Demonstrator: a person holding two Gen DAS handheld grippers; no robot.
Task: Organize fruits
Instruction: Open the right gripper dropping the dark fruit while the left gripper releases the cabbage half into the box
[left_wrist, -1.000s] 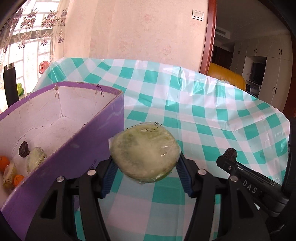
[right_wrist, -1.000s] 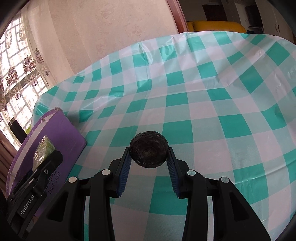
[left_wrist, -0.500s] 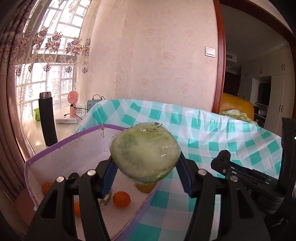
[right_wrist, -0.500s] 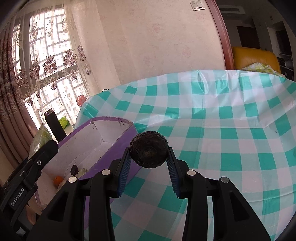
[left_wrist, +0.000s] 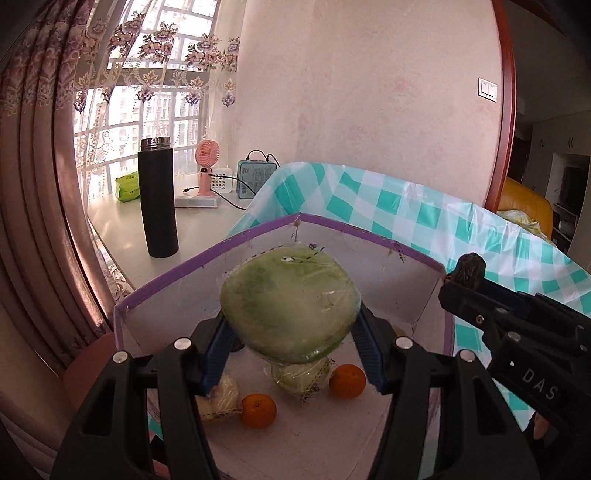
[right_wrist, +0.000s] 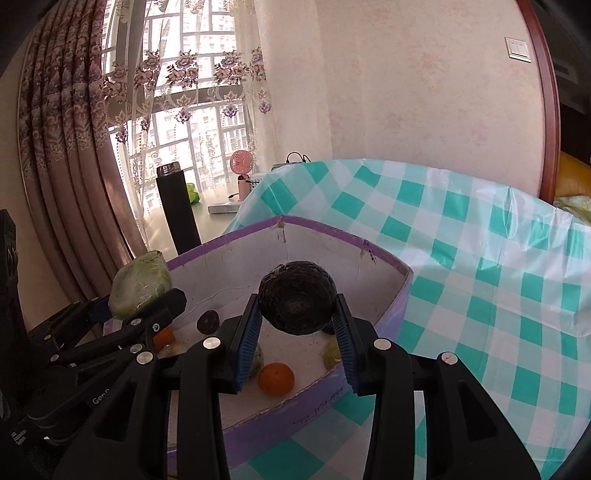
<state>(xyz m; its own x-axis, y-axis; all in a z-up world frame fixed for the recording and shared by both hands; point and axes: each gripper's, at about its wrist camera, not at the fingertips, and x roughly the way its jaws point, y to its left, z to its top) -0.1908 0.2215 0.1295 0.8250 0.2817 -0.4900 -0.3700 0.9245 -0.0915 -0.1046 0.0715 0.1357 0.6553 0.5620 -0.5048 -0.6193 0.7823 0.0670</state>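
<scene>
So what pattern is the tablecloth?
Teal and white checks on the tablecloth, clearest in the right wrist view.

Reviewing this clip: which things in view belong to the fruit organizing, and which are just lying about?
Part of the job:
left gripper holding wrapped green fruit
right gripper holding dark round fruit
purple box
oranges

Lying about:
black flask
pink fan
checked tablecloth

Matte black on both: left hand-held gripper (left_wrist: 291, 354), right hand-held gripper (right_wrist: 295, 336). Ribbed blue pads (right_wrist: 246, 341) inside the fingers, silver screw heads (left_wrist: 403, 342), white lettering along the side.
</scene>
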